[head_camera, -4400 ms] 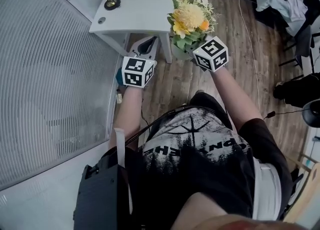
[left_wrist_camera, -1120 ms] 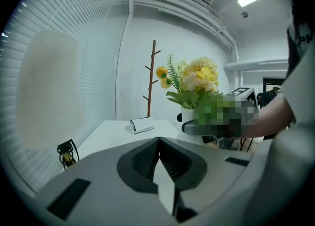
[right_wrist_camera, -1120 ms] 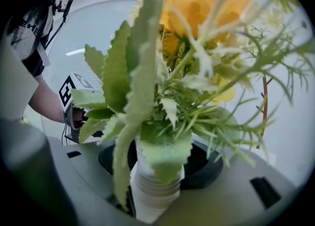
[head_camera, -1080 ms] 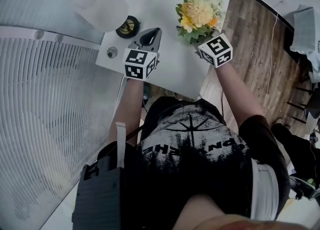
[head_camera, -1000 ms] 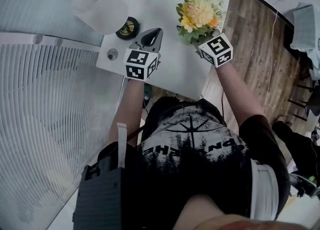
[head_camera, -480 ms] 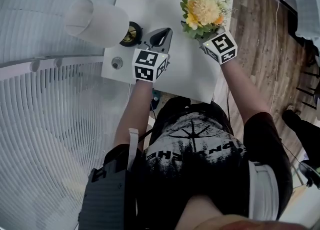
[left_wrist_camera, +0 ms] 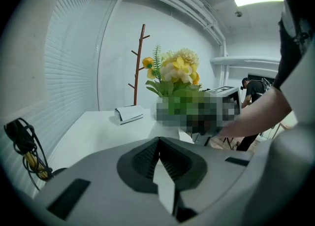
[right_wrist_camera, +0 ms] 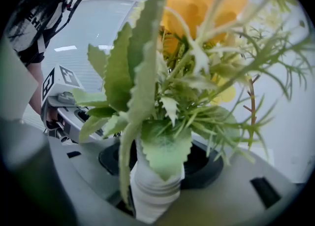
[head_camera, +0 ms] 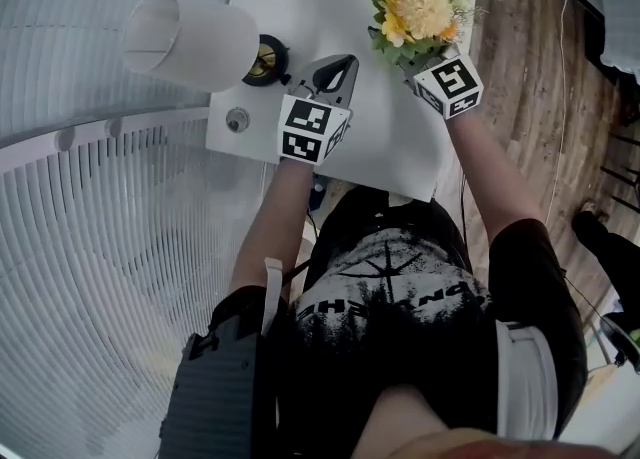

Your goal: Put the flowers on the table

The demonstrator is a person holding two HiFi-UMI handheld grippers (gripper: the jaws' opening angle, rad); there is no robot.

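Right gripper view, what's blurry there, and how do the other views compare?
Right gripper view: flowers and vase too close, soft. Left gripper view: dark fisheye corners, a mosaic patch under the flowers. Head view: sharp, evenly lit, slats bowed by the lens.

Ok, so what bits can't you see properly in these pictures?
- Vase bottom, right gripper view: the body of the right gripper hides it, so whether it touches the table is unclear.
- Vase in the head view: hidden under the flowers and the right gripper.
- Vase in the left gripper view: a mosaic patch covers it.
- Small white thing far along the table: too small to name.
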